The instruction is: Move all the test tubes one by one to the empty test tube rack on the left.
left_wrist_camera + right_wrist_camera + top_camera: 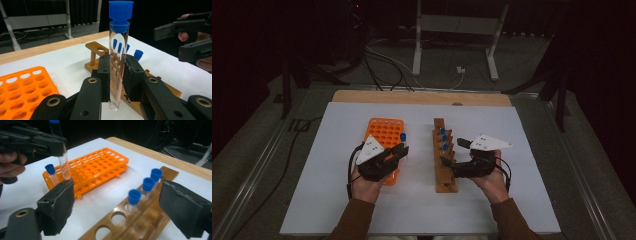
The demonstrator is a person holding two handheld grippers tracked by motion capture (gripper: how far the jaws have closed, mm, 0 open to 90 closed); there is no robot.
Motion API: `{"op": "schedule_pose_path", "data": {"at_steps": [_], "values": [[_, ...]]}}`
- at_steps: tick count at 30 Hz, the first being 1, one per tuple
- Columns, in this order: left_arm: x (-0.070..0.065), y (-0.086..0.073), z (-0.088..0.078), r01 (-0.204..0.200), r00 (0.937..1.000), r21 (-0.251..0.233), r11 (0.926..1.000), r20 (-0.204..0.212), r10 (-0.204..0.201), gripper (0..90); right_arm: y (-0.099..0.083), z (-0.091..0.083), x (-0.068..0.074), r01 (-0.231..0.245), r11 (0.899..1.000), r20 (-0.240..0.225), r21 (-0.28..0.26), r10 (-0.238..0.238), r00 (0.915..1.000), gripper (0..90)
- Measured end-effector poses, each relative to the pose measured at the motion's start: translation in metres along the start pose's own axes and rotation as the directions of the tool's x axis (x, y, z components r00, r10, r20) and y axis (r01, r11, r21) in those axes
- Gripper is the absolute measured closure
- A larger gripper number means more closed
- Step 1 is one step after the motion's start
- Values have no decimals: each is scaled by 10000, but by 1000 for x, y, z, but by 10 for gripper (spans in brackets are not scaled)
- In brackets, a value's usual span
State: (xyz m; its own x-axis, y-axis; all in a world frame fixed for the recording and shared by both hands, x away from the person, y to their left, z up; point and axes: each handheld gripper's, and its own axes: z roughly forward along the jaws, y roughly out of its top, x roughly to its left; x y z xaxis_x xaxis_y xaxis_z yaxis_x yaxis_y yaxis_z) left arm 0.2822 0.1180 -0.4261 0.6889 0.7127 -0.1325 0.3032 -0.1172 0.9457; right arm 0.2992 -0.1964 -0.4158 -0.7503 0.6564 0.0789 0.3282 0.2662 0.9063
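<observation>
My left gripper (118, 75) is shut on a clear test tube (119, 62) with a blue cap, held upright between its pads. In the high view the left gripper (403, 150) sits at the near right corner of the orange tube rack (384, 131). One blue-capped tube (51, 171) stands in a corner hole of the orange rack (100, 167). Three more capped tubes (148, 184) stand in the wooden rack (110, 227). My right gripper (117, 202) is open with nothing between its pads, just right of the wooden rack (445, 175).
Both racks rest on a white sheet (337, 200) over a wooden table (412, 96). Several near holes of the wooden rack are empty. Cables and a metal stand (452, 25) lie on the floor beyond the table.
</observation>
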Motion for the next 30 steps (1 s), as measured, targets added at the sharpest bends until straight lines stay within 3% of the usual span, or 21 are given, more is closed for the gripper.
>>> {"op": "schedule_pose_path", "data": {"at_steps": [13,17,24,30], "values": [[9,-4,-28,244,9997,-211,9995,45,-243,783,-11,-7,-9,-359,9994,430,12,358,9984,28],[7,-4,-35,87,9999,-166,9998,128,-85,783,-13,-8,-11,-441,9990,432,12,440,9981,26],[10,-9,-47,205,9995,-76,9998,254,-203,782,-13,-9,-11,-447,9990,409,-50,448,9982,26],[16,-17,-52,96,9999,24,10000,125,-96,782,-14,-8,-10,-447,9990,391,-71,450,9982,25]]}}
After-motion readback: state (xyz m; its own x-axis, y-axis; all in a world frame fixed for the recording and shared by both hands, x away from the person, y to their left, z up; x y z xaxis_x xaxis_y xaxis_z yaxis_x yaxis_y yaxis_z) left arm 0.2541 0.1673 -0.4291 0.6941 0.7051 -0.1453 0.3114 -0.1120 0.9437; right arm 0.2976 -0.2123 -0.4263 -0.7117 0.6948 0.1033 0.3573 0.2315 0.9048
